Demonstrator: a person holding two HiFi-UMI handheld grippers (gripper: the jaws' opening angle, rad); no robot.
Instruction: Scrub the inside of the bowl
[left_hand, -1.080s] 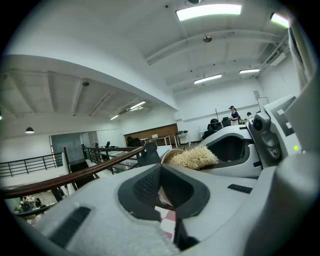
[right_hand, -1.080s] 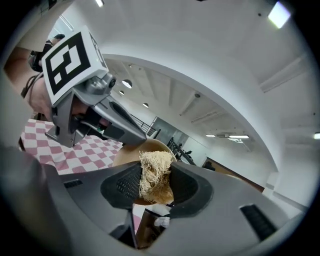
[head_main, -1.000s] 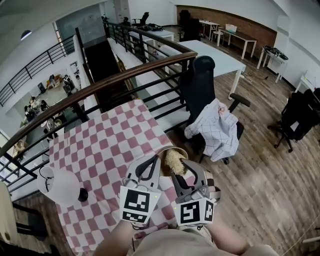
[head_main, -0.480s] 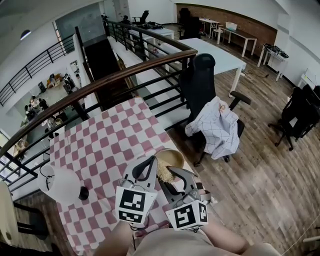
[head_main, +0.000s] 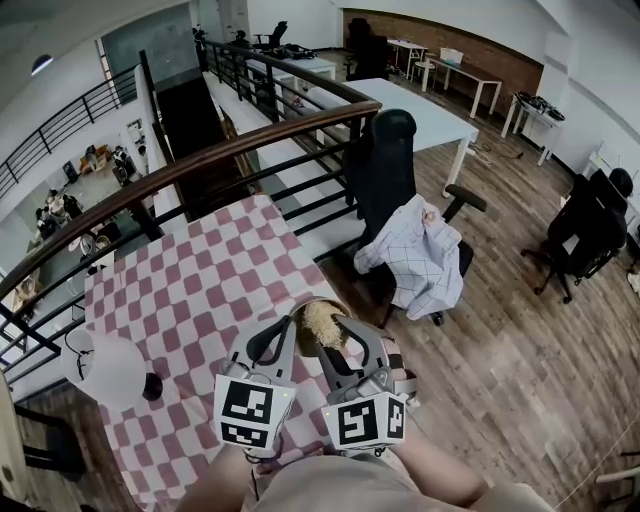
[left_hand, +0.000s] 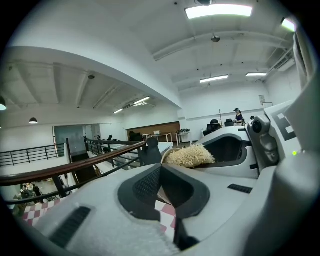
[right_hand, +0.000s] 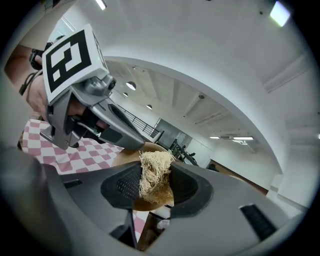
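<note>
Left gripper (left_hand: 161, 172) clamped on the bowl (right_hand: 124, 153) rim, right gripper (right_hand: 155, 171) clamped on the scrubber (head_main: 322, 322): press firmly, circle the inner wall, steady the bowl.

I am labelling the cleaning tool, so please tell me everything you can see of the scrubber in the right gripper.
The scrubber is a pale, straw-coloured wad of tangled, dry-looking fibres, like loofah. The right gripper is shut on it, pads pressing both sides, with loose tufts sticking out above. It sits over the inside of the brown bowl; whether it touches the bowl cannot be told.
</note>
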